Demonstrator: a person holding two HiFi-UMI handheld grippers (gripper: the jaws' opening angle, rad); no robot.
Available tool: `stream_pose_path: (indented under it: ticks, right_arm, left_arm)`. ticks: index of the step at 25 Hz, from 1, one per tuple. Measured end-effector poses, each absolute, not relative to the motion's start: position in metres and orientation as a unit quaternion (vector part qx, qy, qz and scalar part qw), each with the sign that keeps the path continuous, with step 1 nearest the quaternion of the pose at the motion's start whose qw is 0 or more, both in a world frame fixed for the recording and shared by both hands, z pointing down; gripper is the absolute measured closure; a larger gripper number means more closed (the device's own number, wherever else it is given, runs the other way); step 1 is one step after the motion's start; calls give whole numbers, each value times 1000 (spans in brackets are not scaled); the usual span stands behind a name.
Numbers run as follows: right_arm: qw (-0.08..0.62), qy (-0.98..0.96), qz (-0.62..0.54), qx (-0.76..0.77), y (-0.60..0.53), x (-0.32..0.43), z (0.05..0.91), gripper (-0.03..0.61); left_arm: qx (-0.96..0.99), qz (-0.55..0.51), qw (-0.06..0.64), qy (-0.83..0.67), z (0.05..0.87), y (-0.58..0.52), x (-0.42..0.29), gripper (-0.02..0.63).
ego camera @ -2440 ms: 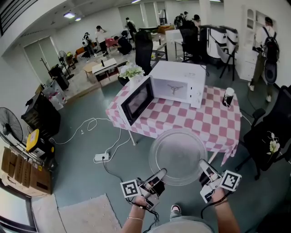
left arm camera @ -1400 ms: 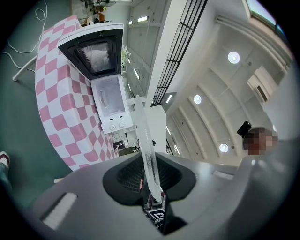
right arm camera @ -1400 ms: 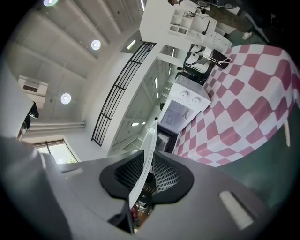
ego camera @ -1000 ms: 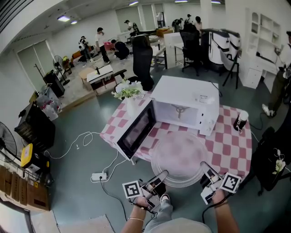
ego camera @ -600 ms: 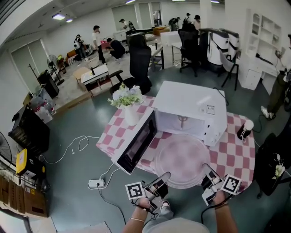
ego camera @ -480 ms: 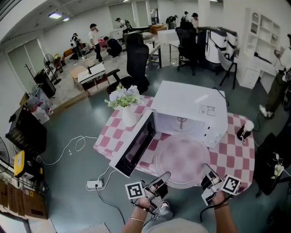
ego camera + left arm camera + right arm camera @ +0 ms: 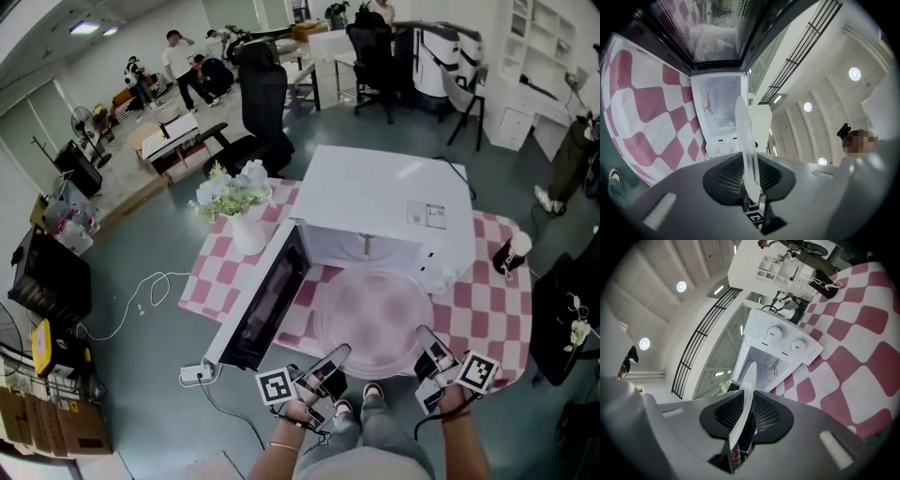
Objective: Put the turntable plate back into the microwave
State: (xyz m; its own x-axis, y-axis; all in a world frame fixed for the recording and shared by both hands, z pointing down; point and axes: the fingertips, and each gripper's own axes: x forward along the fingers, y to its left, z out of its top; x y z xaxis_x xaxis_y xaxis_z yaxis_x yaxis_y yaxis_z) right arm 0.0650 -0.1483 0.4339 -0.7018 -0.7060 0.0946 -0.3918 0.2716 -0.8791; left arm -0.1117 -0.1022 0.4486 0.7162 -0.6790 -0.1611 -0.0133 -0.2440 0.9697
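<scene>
Head view shows the left gripper (image 7: 333, 359) and right gripper (image 7: 424, 342) each clamped on the glass plate (image 7: 373, 309) at its near rim; it is probably stiff, slick and breakable.

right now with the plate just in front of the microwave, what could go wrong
1. The glass plate is pinched only at its near rim by the left gripper and right gripper; it could slip or sag.
2. It looks nearly as wide as the microwave opening, so its edge may knock the frame or the open door.
3. It may land off the hub and sit crooked.
</scene>
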Motion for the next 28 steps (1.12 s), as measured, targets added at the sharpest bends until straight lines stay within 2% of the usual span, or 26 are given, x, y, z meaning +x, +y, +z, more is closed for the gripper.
stream_pose_path:
  ticks: [10, 28]
  right_arm:
    - [148, 771, -518, -339, -181, 52, 464, 511]
    - [141, 772, -510, -352, -243, 39, 515, 509]
  left_arm:
    - [697, -326, 585, -256, 477, -122, -118, 569]
    - [678, -371, 574, -271, 529, -170, -126, 570]
